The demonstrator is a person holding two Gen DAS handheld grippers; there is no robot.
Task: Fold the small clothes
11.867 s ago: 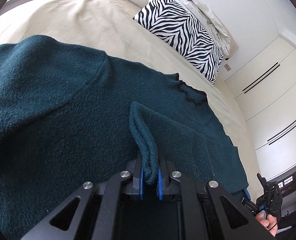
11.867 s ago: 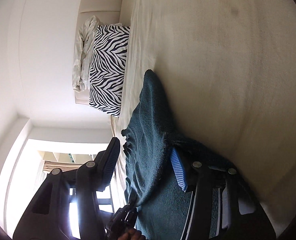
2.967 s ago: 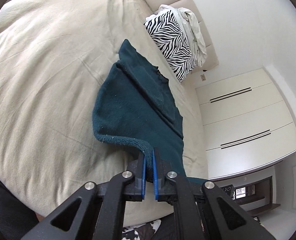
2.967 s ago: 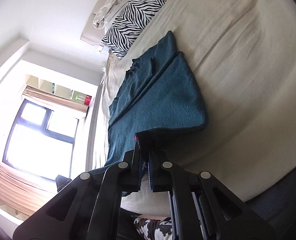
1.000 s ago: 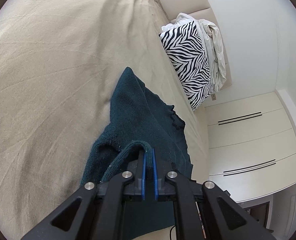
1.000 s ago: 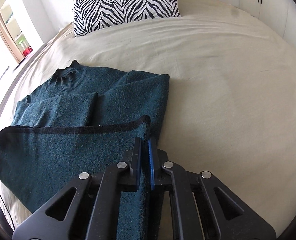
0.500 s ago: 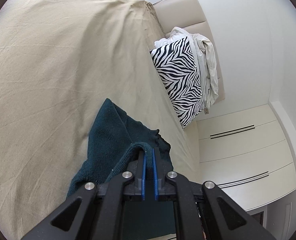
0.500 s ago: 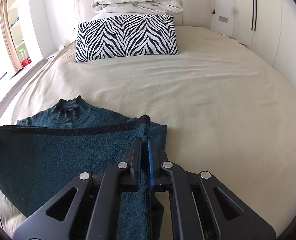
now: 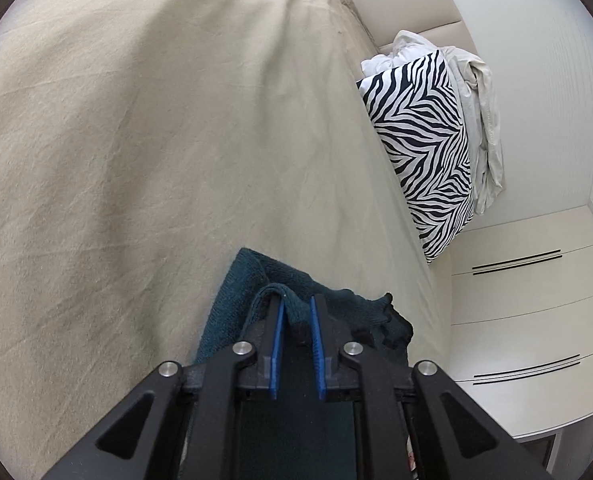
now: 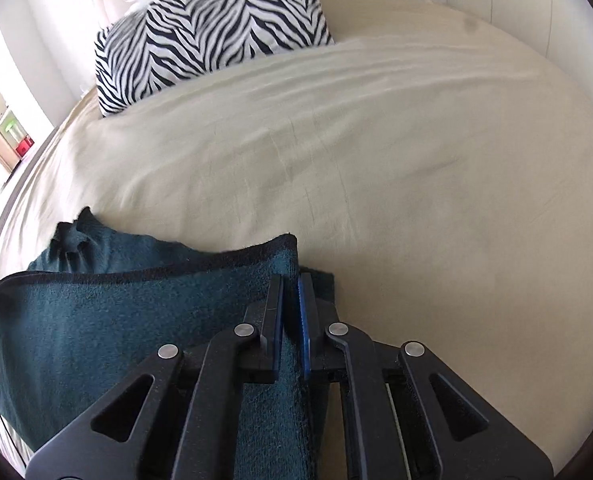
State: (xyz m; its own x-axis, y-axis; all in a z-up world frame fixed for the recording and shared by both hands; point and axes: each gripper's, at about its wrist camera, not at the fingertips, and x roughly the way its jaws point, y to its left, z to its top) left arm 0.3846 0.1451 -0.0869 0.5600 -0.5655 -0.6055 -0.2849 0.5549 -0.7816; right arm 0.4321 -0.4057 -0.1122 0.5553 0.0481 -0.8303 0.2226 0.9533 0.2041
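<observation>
A dark teal knitted sweater (image 10: 108, 304) lies on the beige bed sheet (image 10: 376, 152), its hem folded up towards the collar (image 10: 70, 236). My right gripper (image 10: 291, 280) has its jaws slightly parted around the hem corner. In the left wrist view the sweater (image 9: 236, 292) shows below my left gripper (image 9: 296, 304), whose blue pads (image 9: 279, 320) stand parted with the other hem corner loose between them.
A zebra-striped pillow (image 10: 212, 28) and a crumpled white duvet (image 9: 476, 112) lie at the head of the bed. White wardrobe doors (image 9: 528, 320) stand beside the bed. A window (image 10: 0, 120) is at the left.
Both grippers carried the hem forward over the sweater towards the collar. The left jaws have parted and the right jaws have loosened since half a second ago.
</observation>
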